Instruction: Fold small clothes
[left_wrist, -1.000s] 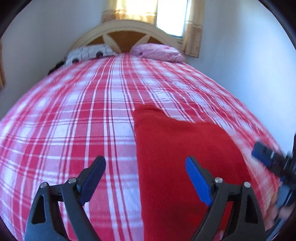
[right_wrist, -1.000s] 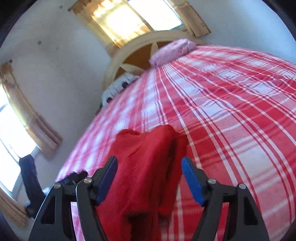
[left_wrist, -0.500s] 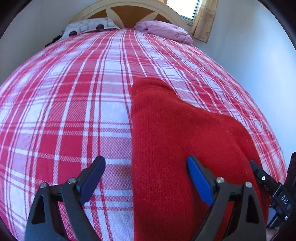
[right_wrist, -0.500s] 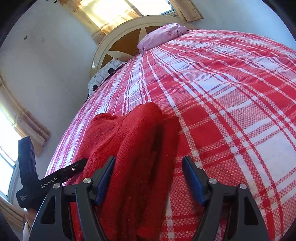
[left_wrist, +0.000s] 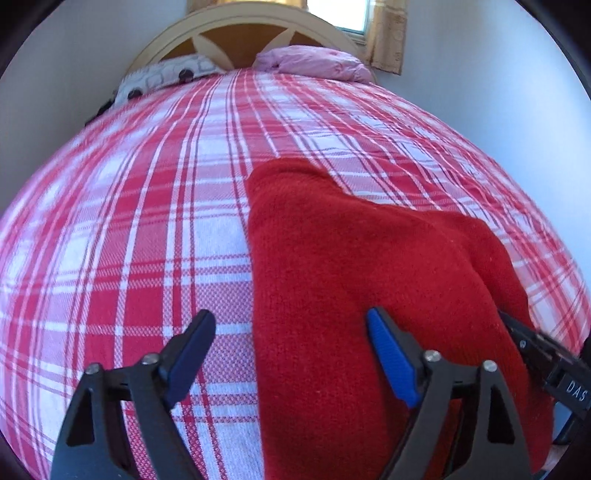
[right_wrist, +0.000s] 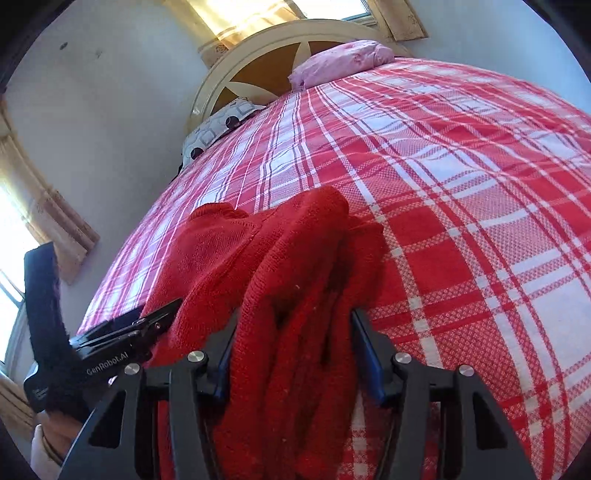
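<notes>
A red knitted garment (left_wrist: 369, 266) lies folded on the red and white checked bedspread (left_wrist: 147, 206). My left gripper (left_wrist: 291, 354) is open just above it; its right finger is over the garment, its left finger over the bedspread. In the right wrist view the garment (right_wrist: 280, 280) is bunched in thick folds. My right gripper (right_wrist: 291, 354) has its jaws around the near folds, narrowed but with a wide gap. The left gripper (right_wrist: 122, 347) shows at the left there, and the right gripper (left_wrist: 543, 362) at the right of the left wrist view.
A pink pillow (left_wrist: 314, 66) and a white patterned pillow (left_wrist: 162, 77) lie against the wooden headboard (left_wrist: 236, 40). White walls flank the bed. Curtained windows (right_wrist: 44, 206) stand at the left and behind the headboard.
Both grippers dropped low over the garment. The right gripper's jaws have narrowed around the bunched folds. The left gripper has stayed open.
</notes>
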